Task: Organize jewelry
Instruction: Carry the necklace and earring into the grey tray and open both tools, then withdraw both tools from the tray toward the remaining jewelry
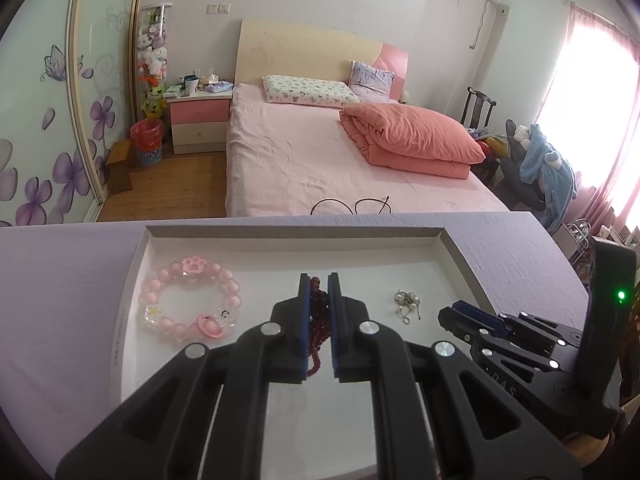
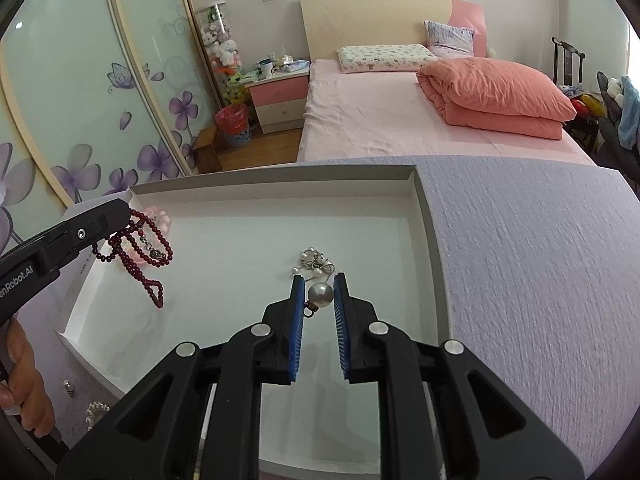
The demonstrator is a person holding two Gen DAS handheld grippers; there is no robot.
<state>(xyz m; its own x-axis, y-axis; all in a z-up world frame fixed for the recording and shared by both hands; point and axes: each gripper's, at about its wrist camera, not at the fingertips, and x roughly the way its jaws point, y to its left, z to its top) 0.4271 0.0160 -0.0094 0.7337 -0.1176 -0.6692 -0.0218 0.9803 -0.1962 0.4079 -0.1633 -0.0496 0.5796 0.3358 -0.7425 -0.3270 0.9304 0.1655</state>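
Dark red beads [image 2: 136, 248]; pale pink bracelet [image 1: 190, 300] with a white daisy charm; silver-white pearl [image 2: 320, 294]; white tray [image 1: 280, 236] with grey rim; lilac textured table cover [image 2: 520, 260]; black grippers with blue pads [image 2: 297, 320]; pink bed sheet [image 1: 300, 160]; salmon folded quilt [image 1: 412, 140]; pale green wardrobe doors [image 2: 80, 80] printed with purple flowers

The left hand-held gripper [image 2: 120, 216] reads "enRobot.AI", its start cut off.
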